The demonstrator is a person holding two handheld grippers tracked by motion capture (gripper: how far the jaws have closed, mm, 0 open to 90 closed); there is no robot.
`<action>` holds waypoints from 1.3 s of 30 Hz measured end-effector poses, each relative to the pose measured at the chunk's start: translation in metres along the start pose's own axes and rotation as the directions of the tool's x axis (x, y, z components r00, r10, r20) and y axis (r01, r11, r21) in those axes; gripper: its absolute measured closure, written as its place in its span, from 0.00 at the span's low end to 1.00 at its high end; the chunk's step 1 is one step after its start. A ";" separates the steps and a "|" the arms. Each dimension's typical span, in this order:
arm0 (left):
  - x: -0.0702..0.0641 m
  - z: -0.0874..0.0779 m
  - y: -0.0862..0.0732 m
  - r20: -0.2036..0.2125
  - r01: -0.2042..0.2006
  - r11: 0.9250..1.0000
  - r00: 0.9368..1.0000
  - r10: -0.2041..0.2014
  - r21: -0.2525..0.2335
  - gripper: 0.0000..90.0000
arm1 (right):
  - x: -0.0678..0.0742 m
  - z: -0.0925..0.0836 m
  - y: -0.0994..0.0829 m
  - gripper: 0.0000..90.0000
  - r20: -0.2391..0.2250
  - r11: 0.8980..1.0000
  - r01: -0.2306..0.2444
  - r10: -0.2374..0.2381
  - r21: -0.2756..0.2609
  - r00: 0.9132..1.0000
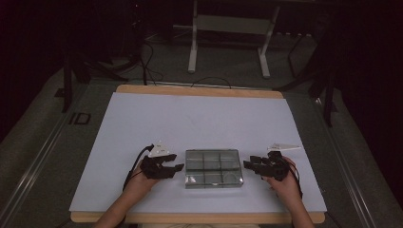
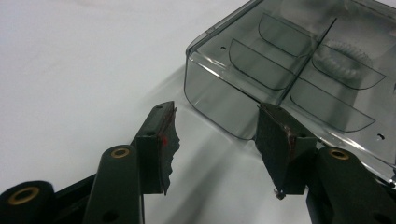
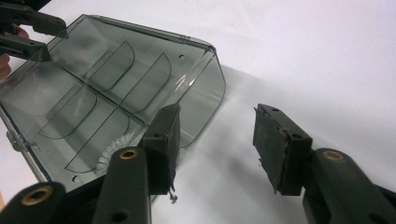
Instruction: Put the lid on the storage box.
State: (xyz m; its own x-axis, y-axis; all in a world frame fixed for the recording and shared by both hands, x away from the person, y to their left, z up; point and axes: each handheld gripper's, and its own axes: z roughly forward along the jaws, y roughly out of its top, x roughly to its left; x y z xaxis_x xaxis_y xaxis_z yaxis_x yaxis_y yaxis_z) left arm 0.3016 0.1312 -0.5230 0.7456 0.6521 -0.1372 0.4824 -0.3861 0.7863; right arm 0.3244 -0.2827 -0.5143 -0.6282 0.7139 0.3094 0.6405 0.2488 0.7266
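We see a white sheet (image 1: pixel 142 123) covering the table (image 1: pixel 199 90). Near its front edge, centred, sits a clear smoky compartment box (image 1: pixel 213 168), lid closed, flat on the sheet. We see the left gripper (image 1: pixel 172 163) just beside the box's left end, jaws spread, gripping nothing. The right gripper (image 1: pixel 247 165) is just beside the right end, jaws also spread and empty.

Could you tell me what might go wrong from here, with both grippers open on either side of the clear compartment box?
1. The clear box sits loose on the smooth white sheet; if the left gripper or right gripper touches first, it may slide or twist.
2. Its rounded, glossy corner could slip from the fingers.
3. A small white item inside may shift if the box tilts.
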 end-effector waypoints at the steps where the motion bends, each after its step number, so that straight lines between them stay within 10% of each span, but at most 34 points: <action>1: 0.001 -0.001 0.000 0.005 0.004 1.000 1.000 -0.004 -0.003 0.52 | 0.000 -0.001 0.000 0.55 0.002 1.000 0.001 -0.001 -0.001 1.000; 19: 0.010 -0.011 -0.004 0.064 0.013 1.000 0.998 -0.012 -0.010 0.32 | -0.009 -0.007 0.004 0.42 0.018 0.999 0.008 -0.007 -0.044 1.000; 30: 0.025 -0.019 -0.012 0.015 0.067 0.998 0.998 -0.067 -0.021 0.02 | -0.013 -0.009 0.003 0.21 0.021 0.997 0.046 -0.044 -0.069 0.999; 39: 0.028 -0.020 -0.021 -0.003 0.067 0.998 0.998 -0.067 -0.019 0.01 | -0.015 -0.009 0.001 0.15 0.069 0.994 0.098 -0.094 -0.053 0.993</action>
State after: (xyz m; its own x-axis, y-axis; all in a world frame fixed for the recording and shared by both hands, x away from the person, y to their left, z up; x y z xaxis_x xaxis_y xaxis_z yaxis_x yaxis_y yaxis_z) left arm 0.3032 0.1703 -0.5310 0.7103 0.6782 -0.1882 0.5227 -0.3292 0.7864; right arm 0.3305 -0.2996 -0.5126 -0.6540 0.7306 0.1964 0.5515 0.2827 0.7848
